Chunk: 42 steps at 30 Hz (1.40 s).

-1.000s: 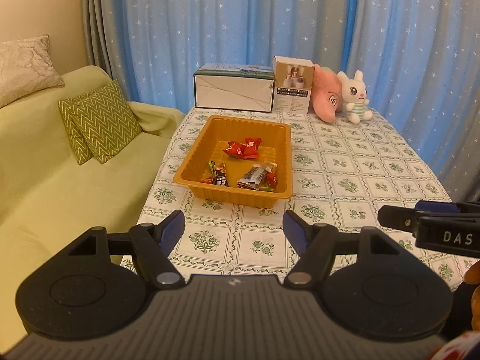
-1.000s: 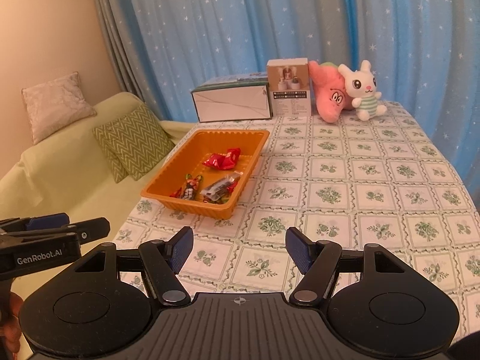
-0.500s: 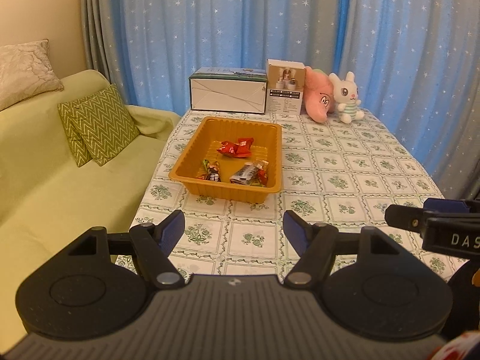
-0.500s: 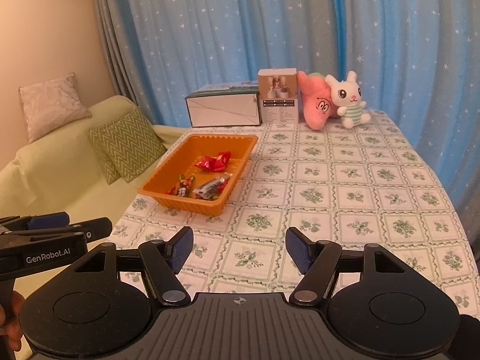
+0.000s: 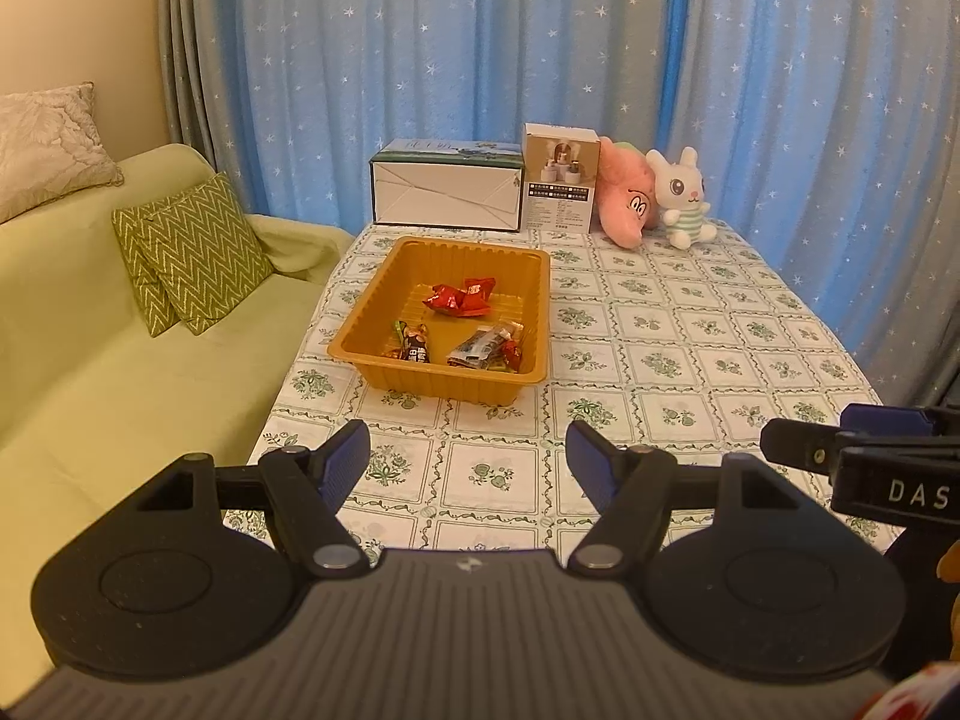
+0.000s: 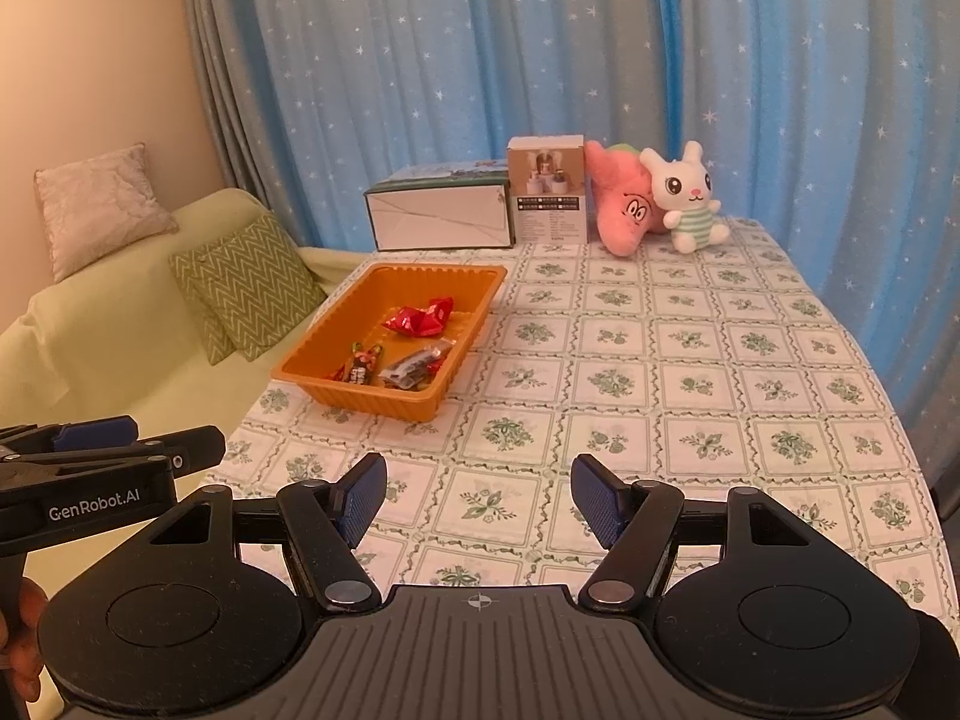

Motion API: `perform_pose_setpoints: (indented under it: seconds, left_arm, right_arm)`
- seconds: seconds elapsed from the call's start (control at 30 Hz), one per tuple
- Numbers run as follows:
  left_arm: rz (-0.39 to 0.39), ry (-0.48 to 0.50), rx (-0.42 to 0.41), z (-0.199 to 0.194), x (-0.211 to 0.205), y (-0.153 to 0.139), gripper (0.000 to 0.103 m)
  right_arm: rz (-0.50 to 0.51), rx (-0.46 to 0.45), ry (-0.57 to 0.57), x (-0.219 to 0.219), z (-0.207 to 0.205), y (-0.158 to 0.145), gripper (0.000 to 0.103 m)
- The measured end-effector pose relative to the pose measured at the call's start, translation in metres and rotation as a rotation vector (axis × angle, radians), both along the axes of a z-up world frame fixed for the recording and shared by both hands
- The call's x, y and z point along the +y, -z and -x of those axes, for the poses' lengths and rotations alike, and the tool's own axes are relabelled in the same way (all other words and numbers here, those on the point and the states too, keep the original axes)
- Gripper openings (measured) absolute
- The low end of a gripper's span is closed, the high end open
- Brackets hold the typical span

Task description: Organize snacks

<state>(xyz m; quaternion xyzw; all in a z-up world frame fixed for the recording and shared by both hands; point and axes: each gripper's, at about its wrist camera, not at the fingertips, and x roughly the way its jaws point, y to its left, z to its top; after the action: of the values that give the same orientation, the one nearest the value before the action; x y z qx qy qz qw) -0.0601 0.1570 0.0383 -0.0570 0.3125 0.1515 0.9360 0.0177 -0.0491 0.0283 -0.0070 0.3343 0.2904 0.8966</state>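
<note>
An orange tray (image 5: 372, 324) (image 6: 474, 306) sits near the table's left edge. It holds red snack packets (image 5: 459, 299) (image 6: 420, 318) at the back and several darker wrapped snacks (image 5: 414, 348) (image 6: 414, 367) at the front. My left gripper (image 5: 468, 462) hovers open over the table's near edge, well short of the tray, with nothing between its fingers. My right gripper (image 6: 478, 492) is open too, empty, to the right of the left one. Each gripper shows at the edge of the other's view.
A white box (image 5: 445, 195), a small carton (image 5: 560, 180), a pink plush (image 5: 627, 204) and a white bunny plush (image 5: 681, 198) stand along the table's far edge. A green sofa with cushions (image 5: 192, 252) lies left of the table. Blue starred curtains hang behind.
Both grippers have drawn back from the tray and risen slightly, so the tray and table look smaller and farther away. Both stay open.
</note>
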Motion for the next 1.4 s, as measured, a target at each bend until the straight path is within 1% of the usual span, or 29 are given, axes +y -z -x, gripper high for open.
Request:
perform_pose_setpoints:
  seconds: [0.8,1.4]
  left_arm:
    - [-0.002,0.013,0.002,-0.0004,-0.0029,-0.0002,0.07]
    - [0.0,0.002,0.003,-0.0001,-0.0004,-0.0013,0.069]
  right_arm:
    - [-0.005,0.004,0.003,-0.0031,-0.0017,0.0003,0.068]
    - [-0.004,0.003,0.004,-0.0036,-0.0019,0.0004,0.068]
